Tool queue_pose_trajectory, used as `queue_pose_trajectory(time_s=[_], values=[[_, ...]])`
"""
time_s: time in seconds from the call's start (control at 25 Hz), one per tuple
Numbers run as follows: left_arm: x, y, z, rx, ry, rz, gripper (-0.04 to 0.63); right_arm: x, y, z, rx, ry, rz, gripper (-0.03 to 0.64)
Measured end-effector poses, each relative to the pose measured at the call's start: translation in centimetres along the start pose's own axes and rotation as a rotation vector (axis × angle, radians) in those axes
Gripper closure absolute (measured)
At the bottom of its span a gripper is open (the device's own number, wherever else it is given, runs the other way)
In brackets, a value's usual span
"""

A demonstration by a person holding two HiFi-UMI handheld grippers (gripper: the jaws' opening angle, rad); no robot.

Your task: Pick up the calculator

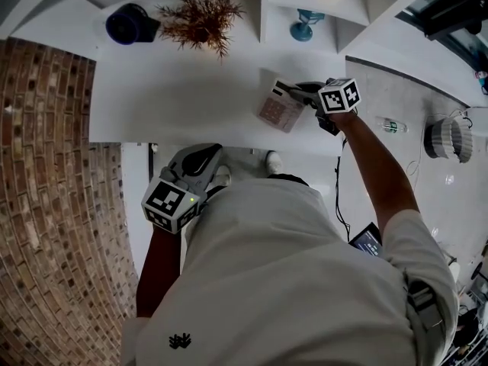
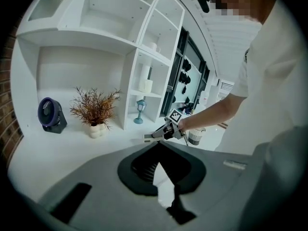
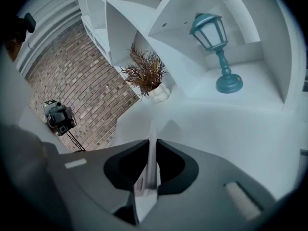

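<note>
Closing right tool [image 1: 293, 91] on calculator [image 1: 276, 111], print illegible

Right arm [image 1: 377, 170] is stretched way out in front, bare forearm, with the right gripper [image 1: 297, 91] angled down a bit and its jaws closing. They've got the calculator [image 1: 280, 109] sandwiched edge-on between them, both sides pressing right up against it. Left arm [image 1: 156, 269] is just tucked in close to the body, and the left gripper [image 1: 200, 158] sits low by the waist, tilted down too, tips together with nothing in them.
</note>
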State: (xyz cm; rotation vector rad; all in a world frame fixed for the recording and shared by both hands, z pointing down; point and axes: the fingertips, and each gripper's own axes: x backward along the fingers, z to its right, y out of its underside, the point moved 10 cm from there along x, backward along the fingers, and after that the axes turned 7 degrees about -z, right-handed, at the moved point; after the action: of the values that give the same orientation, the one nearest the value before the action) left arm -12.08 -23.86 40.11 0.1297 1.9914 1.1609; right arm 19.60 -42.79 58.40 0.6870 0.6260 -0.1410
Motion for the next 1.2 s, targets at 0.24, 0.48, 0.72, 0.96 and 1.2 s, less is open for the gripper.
queue_pose_trajectory(time_s=[0.24,0.48,0.72,0.96,1.2], values=[[1.7,1.0,-0.7,-0.019,0.047,0.025,0.589,1.1,0.4,-2.0,-0.014,0.091,0.033,0.555],[4.1,2.9,-1.7,-0.040,0.080,0.026,0.589,2.7,0.4,-4.5,-0.032,0.165,0.096,0.555],[7.0,4.6,-2.9,-0.061,0.109,0.047,0.589,3.2,0.2,-8.6,-0.027,0.199,0.147,0.555],[10.2,6.5,-4.8,-0.066,0.137,0.051,0.589,2.8,-0.1,-13.5,-0.011,0.207,0.177,0.555],[12.4,8.1,-6.0,-0.096,0.179,0.051,0.589,2.4,-0.1,-18.5,0.000,0.226,0.220,0.555]])
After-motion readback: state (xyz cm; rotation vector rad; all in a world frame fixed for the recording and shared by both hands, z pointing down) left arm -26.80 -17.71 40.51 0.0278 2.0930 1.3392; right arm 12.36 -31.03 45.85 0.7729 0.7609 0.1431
